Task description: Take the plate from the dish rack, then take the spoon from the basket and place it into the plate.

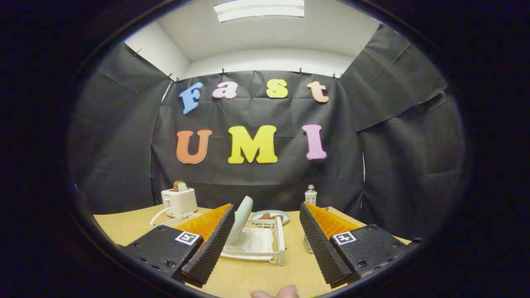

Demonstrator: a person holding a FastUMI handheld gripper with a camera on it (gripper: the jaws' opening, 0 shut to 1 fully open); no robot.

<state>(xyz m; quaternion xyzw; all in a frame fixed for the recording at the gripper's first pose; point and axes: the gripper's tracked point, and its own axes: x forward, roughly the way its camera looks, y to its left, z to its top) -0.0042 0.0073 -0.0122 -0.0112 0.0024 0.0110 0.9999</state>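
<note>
The gripper [265, 231] hangs low in the frame with its fingers spread wide and nothing between them, pointing across a wooden table [124, 225]. Just ahead, in the gap between the fingers, sits a white dish rack [271, 244], and the pale green plate [240, 219] stands on edge in it, tilted, close beside the left finger's tip. Its rim rises free above the rack, so that upper edge looks like the place to pinch, one finger on each face.

The plate appears stiff and smooth, likely glazed or melamine, so it may slip if pinched lightly and could chip if knocked against the rack's rails; lifting it straight up along its tilt seems safest. It looks light enough for a single edge grip, though it would tend to swing.

Beyond the rack, centre of the frame, lies a small dish [270, 216] holding something reddish. At left stands a white toaster [179, 201] with bread in it; a small bottle [310, 194] stands right of centre. I cannot make out the spoon or its basket. A fingertip [275, 293] shows at the bottom edge.
</note>
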